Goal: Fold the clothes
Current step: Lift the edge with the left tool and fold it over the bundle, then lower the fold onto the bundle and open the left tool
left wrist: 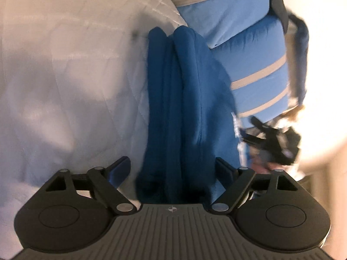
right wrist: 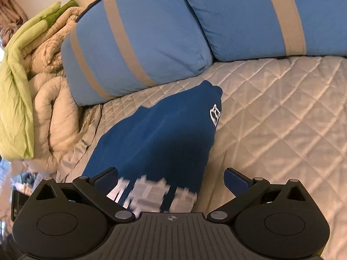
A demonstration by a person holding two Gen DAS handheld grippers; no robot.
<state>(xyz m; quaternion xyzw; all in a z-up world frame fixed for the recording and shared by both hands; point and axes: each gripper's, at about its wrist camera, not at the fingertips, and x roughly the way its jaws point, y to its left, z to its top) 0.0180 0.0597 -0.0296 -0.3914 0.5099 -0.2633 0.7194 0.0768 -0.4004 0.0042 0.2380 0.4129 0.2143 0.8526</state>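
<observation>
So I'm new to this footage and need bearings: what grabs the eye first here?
The deep blue garment, folded long on the pale quilted bedspread, with white print at its near end. Behind it lie light blue pillows with grey stripes, and left of them a heaped beige comforter. The left gripper and the right gripper both stand open over the garment.

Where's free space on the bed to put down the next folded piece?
Free: quilted cover right of the blue garment, below the right-hand striped pillow. Crowded: left side, where the beige comforter and green fabric are piled against the left pillow.
</observation>
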